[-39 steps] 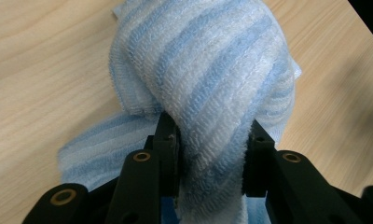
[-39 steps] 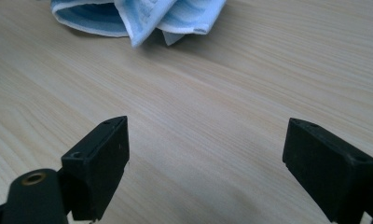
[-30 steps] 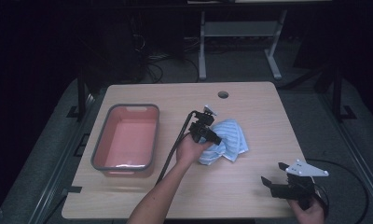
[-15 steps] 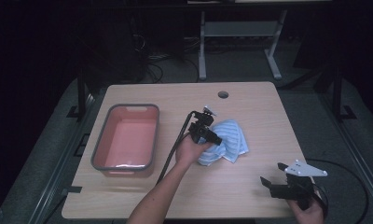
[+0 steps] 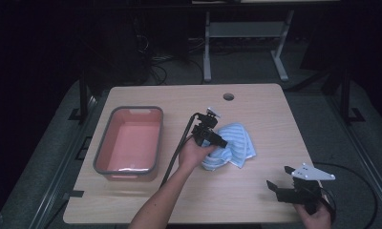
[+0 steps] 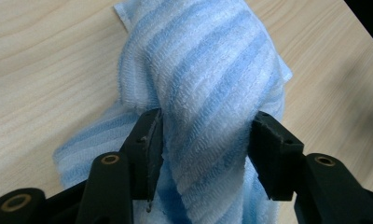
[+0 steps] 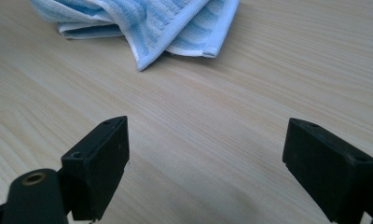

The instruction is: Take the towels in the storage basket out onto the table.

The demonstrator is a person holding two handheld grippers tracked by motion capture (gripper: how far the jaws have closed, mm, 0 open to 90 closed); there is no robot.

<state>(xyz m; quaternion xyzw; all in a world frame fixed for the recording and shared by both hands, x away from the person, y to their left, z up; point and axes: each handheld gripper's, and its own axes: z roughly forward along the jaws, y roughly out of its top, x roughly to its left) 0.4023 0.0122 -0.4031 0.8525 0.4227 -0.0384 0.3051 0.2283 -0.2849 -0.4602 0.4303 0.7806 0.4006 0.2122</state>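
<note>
Left gripper (image 6: 203,140) has its jaws pinched around a bunched fold of the blue striped towel (image 6: 208,79), which sits crumpled mid-table, just right of the pink tub (image 5: 129,140). Soft, light, floppy stuff: it'll likely sag and trail, so a thick gathered fold looks the safest hold. Right gripper (image 7: 205,163) hangs spread wide, holding nothing, over the bare table (image 7: 212,102).

— What sort of place is this?

— A lab or test room, dimly lit. One bare wooden table (image 5: 256,191) with a cable hole (image 5: 228,97) stands on grey carpet (image 5: 332,124).

— Anything else pointing that way?

— Loose cables (image 5: 158,71) lie on the floor behind it, beside the metal legs of a white frame (image 5: 244,31), with dark equipment (image 5: 117,43) at the back.
</note>
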